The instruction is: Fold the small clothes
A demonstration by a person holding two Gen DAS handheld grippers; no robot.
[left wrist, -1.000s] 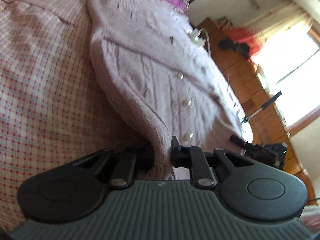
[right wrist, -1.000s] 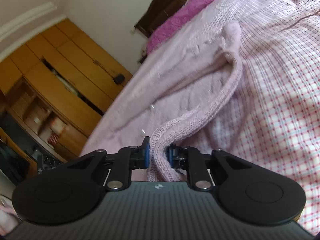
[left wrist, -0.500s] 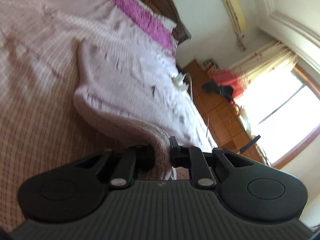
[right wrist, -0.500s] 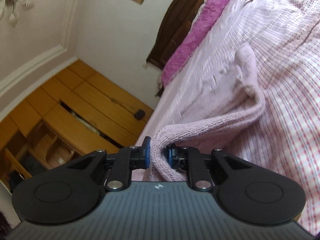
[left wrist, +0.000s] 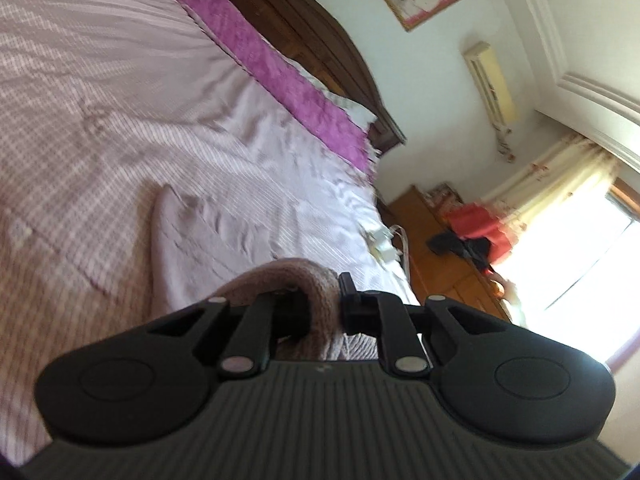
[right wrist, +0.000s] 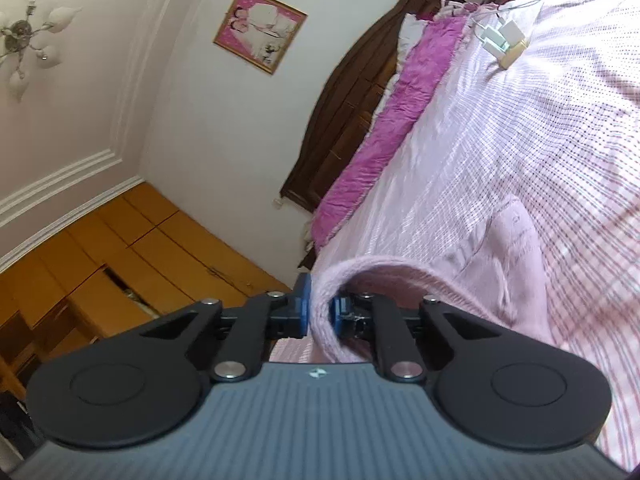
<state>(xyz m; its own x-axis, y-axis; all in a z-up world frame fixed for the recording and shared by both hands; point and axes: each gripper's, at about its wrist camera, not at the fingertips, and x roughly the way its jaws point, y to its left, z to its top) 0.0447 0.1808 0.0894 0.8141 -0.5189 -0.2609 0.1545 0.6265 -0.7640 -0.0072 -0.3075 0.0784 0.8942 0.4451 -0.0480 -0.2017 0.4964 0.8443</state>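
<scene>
- The left hand-held gripper (left wrist: pixel 325 312) pinches the knit hem of the pink sweater (left wrist: pixel 188 240)
- The right hand-held gripper (right wrist: pixel 320 312) pinches the hem too; its jaws have just been closing on it
- The rest of the sweater lies on the bed (left wrist: pixel 100 92), toward 12 o'clock
- Lift both sides evenly, hold tight, and lay the hem flat toward 12 o'clock

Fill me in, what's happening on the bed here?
A person is folding a pink knit sweater on a checked bedspread. The left gripper and the right gripper are each shut on a ribbed edge of the sweater, lifting that edge off the bed while the rest of the garment lies flat beyond. A white charger sits further up the bed, apart from the sweater. The fold is not laid down yet.
</scene>
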